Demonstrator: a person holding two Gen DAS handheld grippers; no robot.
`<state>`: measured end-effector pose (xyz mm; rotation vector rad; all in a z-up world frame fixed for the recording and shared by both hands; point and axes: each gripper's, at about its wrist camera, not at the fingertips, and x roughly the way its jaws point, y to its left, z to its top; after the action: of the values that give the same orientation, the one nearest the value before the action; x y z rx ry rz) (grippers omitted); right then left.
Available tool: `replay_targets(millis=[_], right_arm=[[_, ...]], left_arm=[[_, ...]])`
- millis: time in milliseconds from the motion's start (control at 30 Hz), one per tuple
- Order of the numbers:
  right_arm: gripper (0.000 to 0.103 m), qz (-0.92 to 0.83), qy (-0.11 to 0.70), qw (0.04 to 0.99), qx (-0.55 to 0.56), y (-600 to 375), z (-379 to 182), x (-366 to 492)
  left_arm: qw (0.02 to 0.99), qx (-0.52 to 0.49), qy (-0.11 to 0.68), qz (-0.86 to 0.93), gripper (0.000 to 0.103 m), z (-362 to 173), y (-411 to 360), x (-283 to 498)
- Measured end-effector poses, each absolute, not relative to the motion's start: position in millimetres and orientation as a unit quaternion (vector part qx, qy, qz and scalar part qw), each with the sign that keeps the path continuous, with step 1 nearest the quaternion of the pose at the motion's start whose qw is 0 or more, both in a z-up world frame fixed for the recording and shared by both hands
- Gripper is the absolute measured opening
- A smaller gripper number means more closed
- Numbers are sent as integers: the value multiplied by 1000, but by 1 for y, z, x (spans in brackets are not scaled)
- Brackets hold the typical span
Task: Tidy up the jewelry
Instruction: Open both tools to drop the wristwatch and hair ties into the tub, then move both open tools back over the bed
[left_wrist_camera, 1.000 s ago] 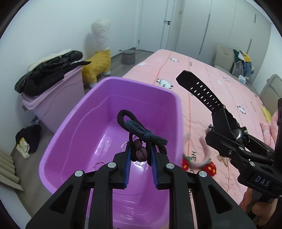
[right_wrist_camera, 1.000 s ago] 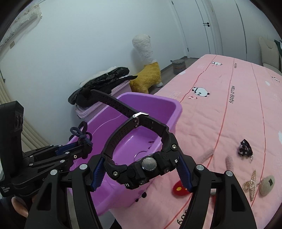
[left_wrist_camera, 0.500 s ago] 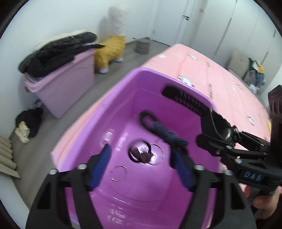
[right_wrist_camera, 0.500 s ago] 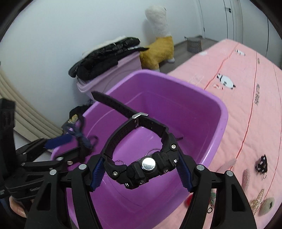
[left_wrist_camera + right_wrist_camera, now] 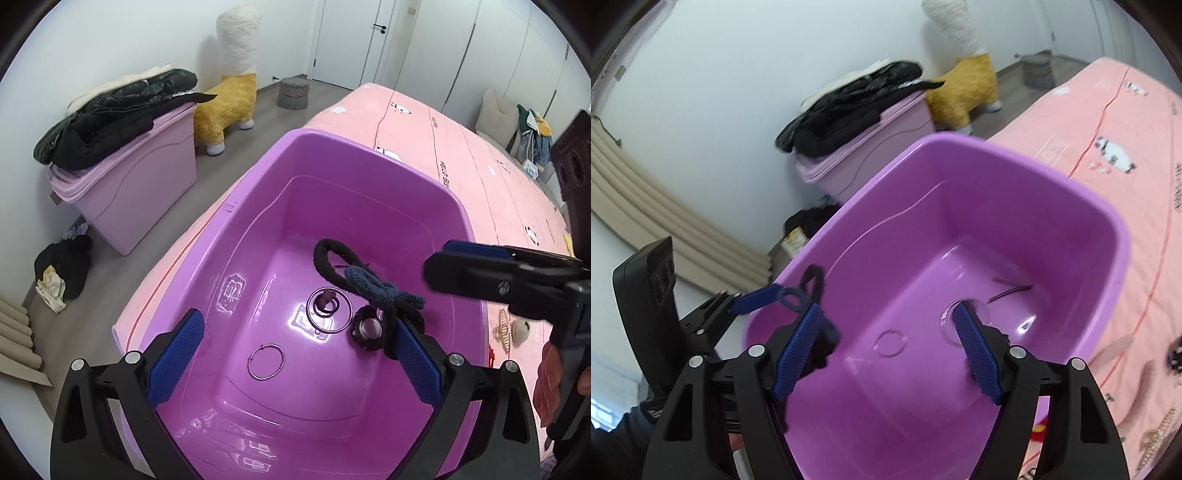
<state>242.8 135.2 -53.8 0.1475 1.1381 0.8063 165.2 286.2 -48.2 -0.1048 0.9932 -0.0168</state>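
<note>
Over the purple tub (image 5: 373, 155), my left gripper (image 5: 297, 317) stands wide open. A dark blue and black hair tie (image 5: 384, 291) hangs against its right finger, and no pad presses on it. My right gripper (image 5: 886, 310) is over the same tub (image 5: 1082, 192), its jaws opening with nothing between them. It enters the left wrist view from the right (image 5: 439, 264). A black round watch (image 5: 365, 328) with a silver centre lies on the tub floor, partly behind the hair tie. Beside it lie a thin ring bracelet (image 5: 266, 362) and a dark ring (image 5: 327, 306).
The tub sits at the edge of a pink bed (image 5: 461, 147). A pearl claw clip (image 5: 502, 328) and other hair pieces (image 5: 1115, 347) lie on the bed to its right. On the floor to the left are a pink storage box (image 5: 147, 177) under a black jacket and a plush alpaca (image 5: 232, 92).
Both grippers came down over the tub. The left jaws went from shut on the hair tie to wide open. The watch has left the right jaws and lies in the tub.
</note>
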Motion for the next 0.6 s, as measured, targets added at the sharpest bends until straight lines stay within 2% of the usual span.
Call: replay_targets(millis=[300,433,600], right_arm=[[72,380,529,757,47,147,-61,234],[72,321,531,784,-11,151,-67,239],[72,313,513,798,41,134,-61,240]], left_arm=[[880,-60,470,-28,96,-44,290,160],[903,-81,421,-38,96,-22,296,145],[905,-86,415,-23,96,-9,297,144]])
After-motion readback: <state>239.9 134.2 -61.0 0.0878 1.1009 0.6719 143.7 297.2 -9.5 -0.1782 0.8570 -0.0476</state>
